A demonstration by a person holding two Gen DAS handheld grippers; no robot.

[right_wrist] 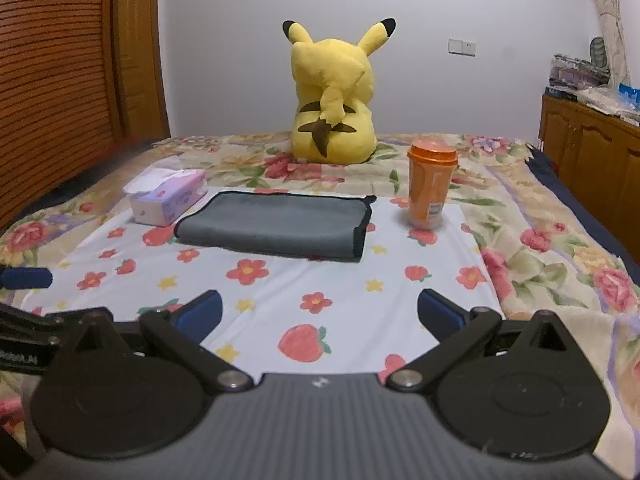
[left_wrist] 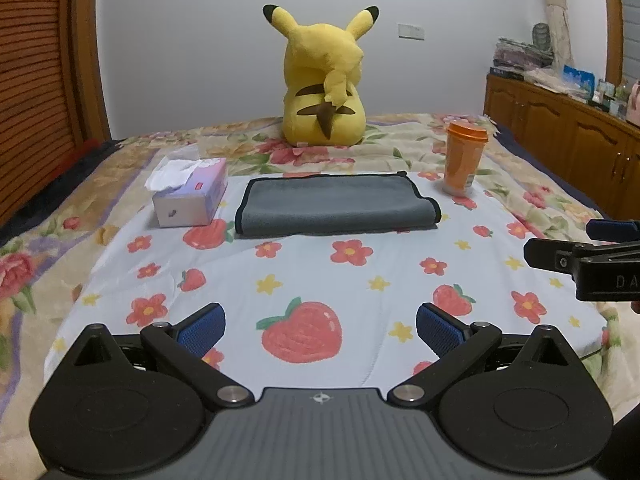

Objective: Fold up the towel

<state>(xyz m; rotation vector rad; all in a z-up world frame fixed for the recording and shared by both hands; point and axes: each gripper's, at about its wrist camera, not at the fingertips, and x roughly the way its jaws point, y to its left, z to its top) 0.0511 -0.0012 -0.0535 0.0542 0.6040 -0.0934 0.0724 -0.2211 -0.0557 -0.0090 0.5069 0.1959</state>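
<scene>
A grey towel with a black hem [left_wrist: 336,205] lies folded flat on the white strawberry-print cloth [left_wrist: 320,280] on the bed; it also shows in the right wrist view [right_wrist: 276,224]. My left gripper [left_wrist: 320,326] is open and empty, held back from the towel above the cloth's near part. My right gripper [right_wrist: 319,314] is open and empty, also well short of the towel. The right gripper shows at the right edge of the left wrist view [left_wrist: 580,260]; a left fingertip [right_wrist: 24,276] shows at the left edge of the right wrist view.
A tissue box [left_wrist: 192,196] stands just left of the towel. An orange lidded cup [left_wrist: 464,156] stands at its right. A yellow plush toy [left_wrist: 324,84] sits behind. A wooden headboard [left_wrist: 36,80] is at left, wooden cabinets [left_wrist: 560,136] at right.
</scene>
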